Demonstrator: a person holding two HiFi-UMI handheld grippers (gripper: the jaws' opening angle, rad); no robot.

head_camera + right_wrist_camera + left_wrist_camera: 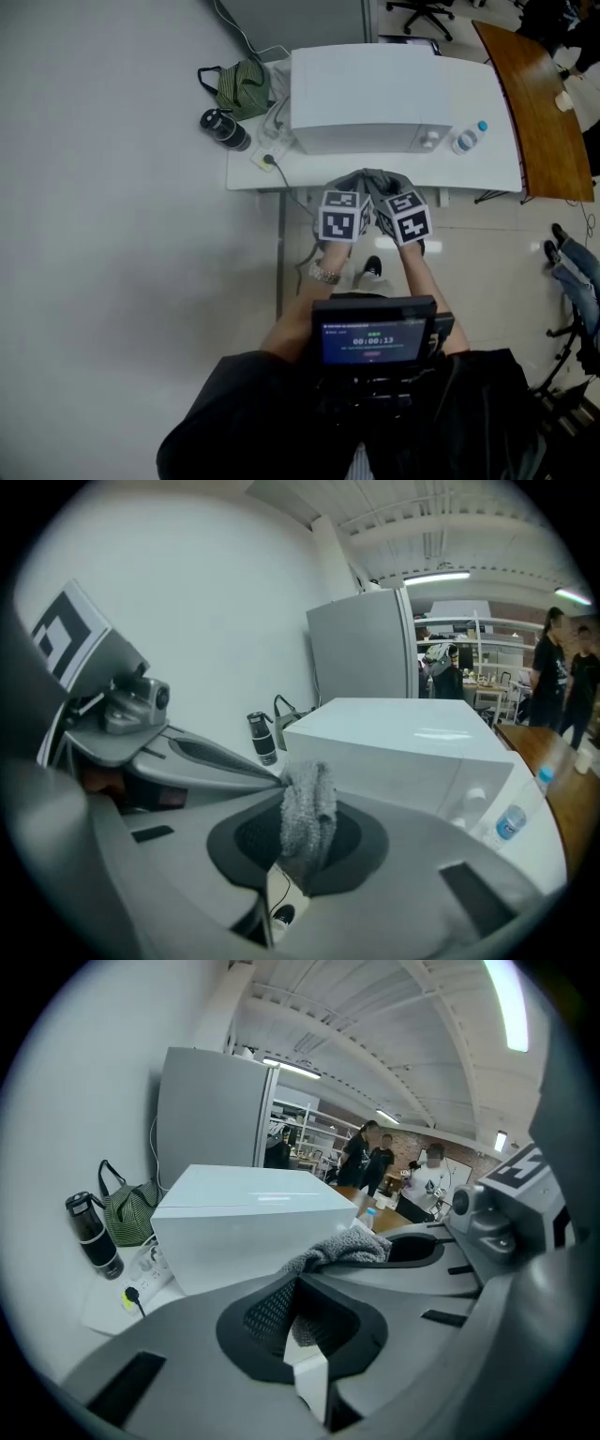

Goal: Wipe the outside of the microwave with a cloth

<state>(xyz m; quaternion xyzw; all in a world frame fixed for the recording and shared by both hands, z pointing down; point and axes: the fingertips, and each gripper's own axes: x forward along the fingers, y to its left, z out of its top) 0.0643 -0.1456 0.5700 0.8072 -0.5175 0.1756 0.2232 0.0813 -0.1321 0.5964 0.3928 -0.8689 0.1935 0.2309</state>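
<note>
Nearest the person, the left gripper [305,1321] and the right gripper [302,850] are held side by side in front of the microwave [361,98], each with its jaws pinched shut on one end of the grey cloth [375,180]. The cloth bunches up between them (more a crumpled wad than a flat wiping pad). In the head view it hangs over the front edge of the white table [487,173], below the microwave's front face and apart from it. Both gripper views show clear space between the cloth and the white casing. So I judge that the cloth is picked up and ready, but no side of the microwave is being wiped. The front, the top and the sides all look left to do, and no streak or damp patch shows on the casing to suggest otherwise. Beyond the cloth the microwave sits square on the table with its door shut. A small water bottle [467,138] stands just to the right of the microwave's front corner. To the microwave's left lie a power strip [267,155], a dark flask [223,128] and a green bag [242,86]. These may crowd a pass along that side.
</note>
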